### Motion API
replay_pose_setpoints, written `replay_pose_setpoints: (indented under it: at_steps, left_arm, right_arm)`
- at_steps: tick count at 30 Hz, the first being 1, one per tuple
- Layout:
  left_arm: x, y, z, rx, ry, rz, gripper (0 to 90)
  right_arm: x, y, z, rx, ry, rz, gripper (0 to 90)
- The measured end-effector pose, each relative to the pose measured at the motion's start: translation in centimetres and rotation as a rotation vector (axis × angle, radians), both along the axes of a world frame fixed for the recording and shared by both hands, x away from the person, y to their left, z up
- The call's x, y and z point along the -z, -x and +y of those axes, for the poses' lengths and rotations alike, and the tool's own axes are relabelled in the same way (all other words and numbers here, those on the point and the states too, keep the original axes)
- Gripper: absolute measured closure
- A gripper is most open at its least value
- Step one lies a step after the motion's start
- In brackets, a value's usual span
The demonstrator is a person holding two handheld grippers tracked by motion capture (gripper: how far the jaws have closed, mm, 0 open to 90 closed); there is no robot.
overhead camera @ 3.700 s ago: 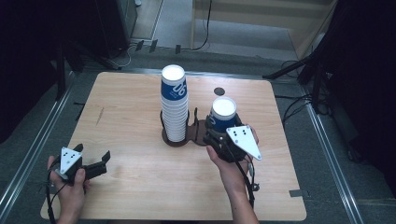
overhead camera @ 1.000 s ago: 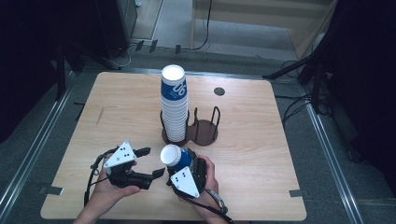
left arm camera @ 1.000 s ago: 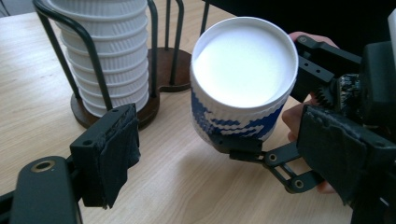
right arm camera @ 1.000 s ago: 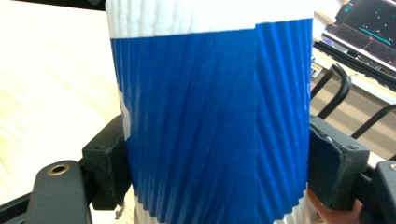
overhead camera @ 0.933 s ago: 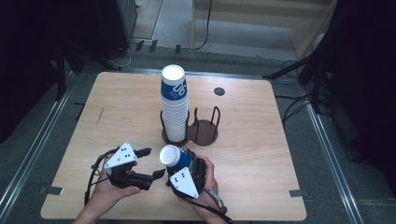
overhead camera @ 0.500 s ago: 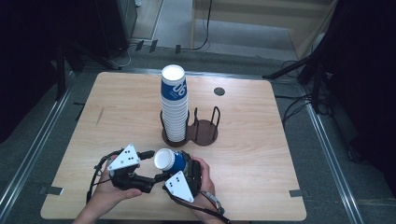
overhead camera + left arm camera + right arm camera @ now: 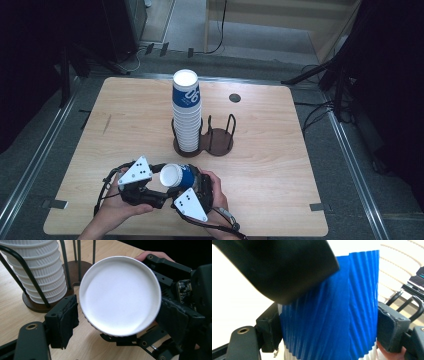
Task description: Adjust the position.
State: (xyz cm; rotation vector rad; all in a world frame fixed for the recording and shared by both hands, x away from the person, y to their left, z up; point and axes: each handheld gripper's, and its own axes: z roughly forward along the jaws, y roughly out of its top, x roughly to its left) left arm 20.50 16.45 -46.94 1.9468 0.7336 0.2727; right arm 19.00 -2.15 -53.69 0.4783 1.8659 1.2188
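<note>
On a wooden counter [image 7: 300, 165], near its front edge, a blue paper cup [image 7: 177, 176] is being gripped on its side by the right gripper [image 7: 192, 187], while the left gripper [image 7: 150, 187], jaws just narrowing, is being closed around the cup's white end.

Tilted blue cup [image 7: 176, 176] — between hand-held grippers

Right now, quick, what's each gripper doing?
Left gripper: fingers have just been closing around the cup's rim end, no contact yet.
Right gripper: closed on the cup.
</note>
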Motion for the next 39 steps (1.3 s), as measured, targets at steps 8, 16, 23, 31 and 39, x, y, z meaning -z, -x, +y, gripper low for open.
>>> replay_pose_setpoints:
  at_steps: [8, 16, 23, 31, 39]
  left_arm:
    - [0.1, 0.0, -0.1, 0.004, -0.012, 0.006, 24.0]
    - [0.2, 0.0, -0.1, 0.008, -0.029, 0.013, 27.1]
    - [0.3, -0.2, 0.2, -0.001, -0.014, 0.015, 28.0]
    - [0.3, -0.4, 0.8, -0.04, 0.039, -0.006, 28.2]
    - [0.5, -0.8, 1.4, -0.113, 0.056, -0.033, 28.3]
  right_arm:
    - [0.3, 0.3, 0.3, -0.019, 0.022, -0.019, 20.5]
    - [0.4, 0.5, 0.5, -0.013, 0.043, -0.025, 18.5]
    - [0.3, 0.5, 0.5, -0.019, 0.044, -0.011, 12.2]
    - [0.0, 0.7, 0.4, -0.024, 0.041, -0.005, 3.9]
    - [-0.8, 0.6, -0.3, 0.003, 0.006, -0.029, 2.0]
